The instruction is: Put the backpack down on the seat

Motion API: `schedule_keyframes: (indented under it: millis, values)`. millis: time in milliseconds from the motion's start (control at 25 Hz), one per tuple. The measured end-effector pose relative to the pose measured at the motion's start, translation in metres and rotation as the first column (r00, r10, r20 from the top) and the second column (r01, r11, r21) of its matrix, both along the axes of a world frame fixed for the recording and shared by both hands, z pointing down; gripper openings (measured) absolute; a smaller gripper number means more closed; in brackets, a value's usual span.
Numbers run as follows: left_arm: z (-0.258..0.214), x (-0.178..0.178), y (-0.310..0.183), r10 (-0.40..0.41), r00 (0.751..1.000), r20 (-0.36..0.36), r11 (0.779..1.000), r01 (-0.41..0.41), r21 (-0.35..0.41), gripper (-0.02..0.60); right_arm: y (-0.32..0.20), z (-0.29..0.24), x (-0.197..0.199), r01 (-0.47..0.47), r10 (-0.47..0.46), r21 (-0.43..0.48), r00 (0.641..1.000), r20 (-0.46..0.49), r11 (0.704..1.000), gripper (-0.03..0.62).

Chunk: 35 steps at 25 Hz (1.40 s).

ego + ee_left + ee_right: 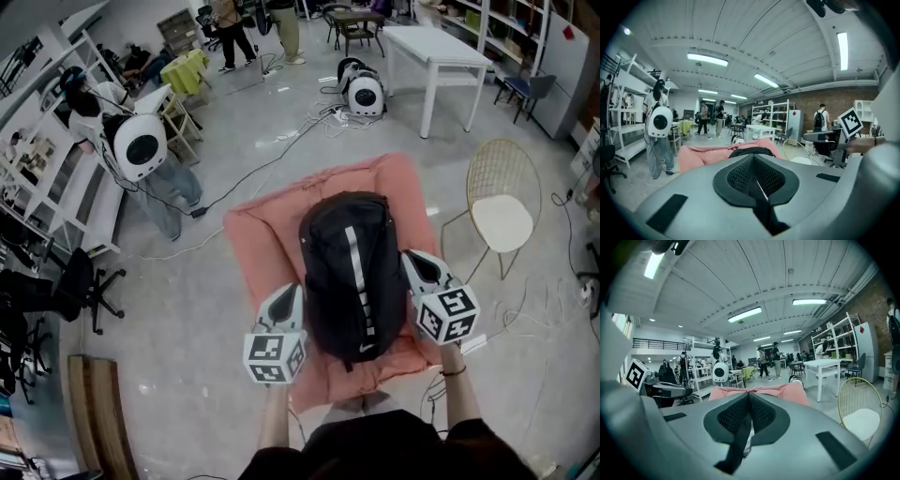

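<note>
Left claw (753, 164) clamped on strap (762, 209), right claw (747, 401) on other strap (734, 449). Backpack (352, 272) between claws, seat (262, 234) beneath. We judge next: lower, then unclamp.

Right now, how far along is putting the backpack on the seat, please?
Done: the black backpack lies over the pink cushioned seat. In hand: the left gripper and right gripper are each shut on a black strap. Left: probably only letting go.
</note>
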<state>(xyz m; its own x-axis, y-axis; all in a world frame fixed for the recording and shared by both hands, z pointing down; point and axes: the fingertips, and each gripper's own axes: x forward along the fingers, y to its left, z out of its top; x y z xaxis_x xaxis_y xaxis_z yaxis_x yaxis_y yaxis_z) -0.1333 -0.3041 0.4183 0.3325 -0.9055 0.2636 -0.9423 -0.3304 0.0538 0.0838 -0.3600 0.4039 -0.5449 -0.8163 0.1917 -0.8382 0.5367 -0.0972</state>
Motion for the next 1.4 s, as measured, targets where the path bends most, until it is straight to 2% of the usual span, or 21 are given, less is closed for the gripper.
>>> schedule_keyframes:
  millis: [160, 360, 520, 680, 1000, 1400]
  values:
    - [-0.024, 0.0, 0.027, 0.009, 1.0, 0.006, 0.999, -0.009, 0.042, 0.014, 0.027, -0.026, 0.004, 0.011, -0.012, 0.048, 1.0, 0.022, 0.999, 0.014]
    - [-0.059, -0.001, 0.051, 0.027, 1.0, 0.011, 0.991, -0.029, 0.13, 0.014, 0.051, -0.066, 0.008, 0.031, -0.039, 0.126, 0.997, 0.062, 0.992, 0.014]
    - [-0.074, -0.003, 0.066, 0.009, 1.0, 0.006, 0.986, -0.01, 0.169, 0.014, 0.067, -0.086, 0.016, 0.025, -0.042, 0.167, 0.994, 0.096, 0.986, 0.014]
    - [-0.083, -0.004, 0.075, -0.022, 1.0, 0.005, 0.979, 0.02, 0.203, 0.014, 0.074, -0.097, 0.025, 0.028, -0.046, 0.215, 0.996, 0.079, 0.976, 0.014]
    - [-0.088, -0.013, 0.087, -0.072, 0.997, 0.0, 0.974, 0.07, 0.217, 0.014, 0.08, -0.099, 0.033, 0.003, -0.024, 0.231, 0.996, 0.088, 0.973, 0.012]
    - [-0.091, -0.018, 0.088, -0.088, 0.996, 0.005, 0.97, 0.084, 0.228, 0.014, 0.083, -0.097, 0.029, 0.003, -0.025, 0.232, 0.995, 0.093, 0.973, 0.012]
